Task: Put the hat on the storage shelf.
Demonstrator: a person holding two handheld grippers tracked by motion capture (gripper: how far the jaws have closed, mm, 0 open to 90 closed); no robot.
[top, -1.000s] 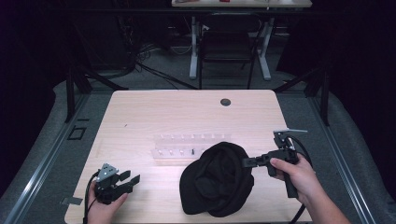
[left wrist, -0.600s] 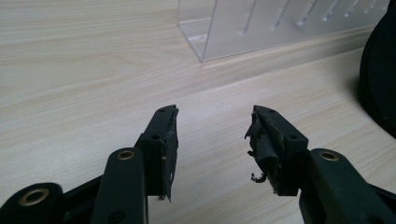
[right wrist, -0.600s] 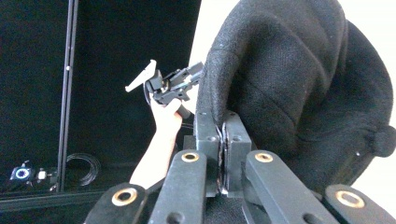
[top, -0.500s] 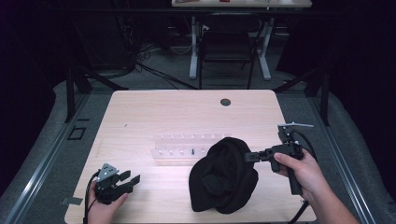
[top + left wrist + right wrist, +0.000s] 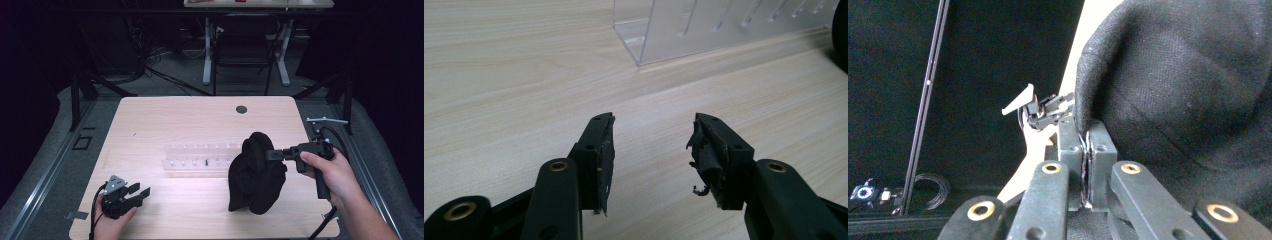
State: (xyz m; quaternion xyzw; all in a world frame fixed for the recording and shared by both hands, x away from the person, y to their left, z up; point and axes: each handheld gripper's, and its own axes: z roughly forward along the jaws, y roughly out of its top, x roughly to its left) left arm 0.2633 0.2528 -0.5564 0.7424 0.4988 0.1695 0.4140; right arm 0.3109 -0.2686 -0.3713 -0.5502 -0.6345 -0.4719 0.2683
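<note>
**A:** What is on the table?

**B:** A light wooden table (image 5: 200,120) seen from above. Near its middle lies a clear plastic rack (image 5: 202,159) with a row of slots. Just right of the rack hangs a black cloth hat (image 5: 256,172), bunched and drooping, its lower folds resting on the tabletop near the front edge.

**A:** Who holds the hat?

**B:** The right gripper (image 5: 272,154), held in a person's right hand (image 5: 332,175) coming in from the lower right. Its two jaws are clenched together on an edge of the hat, near the top of the cloth. In the right gripper view the jaws (image 5: 1087,150) press flat against each other with a thin fold of the black fabric (image 5: 1188,90) pinched between them.

**A:** And the other hand?

**B:** The left gripper (image 5: 140,192) sits low at the front left corner of the table, held in the left hand (image 5: 111,220), well apart from the hat. Its jaws are spread with nothing between them. In the left gripper view they (image 5: 651,150) frame bare wood, with a corner of the rack (image 5: 724,25) farther off.
</note>
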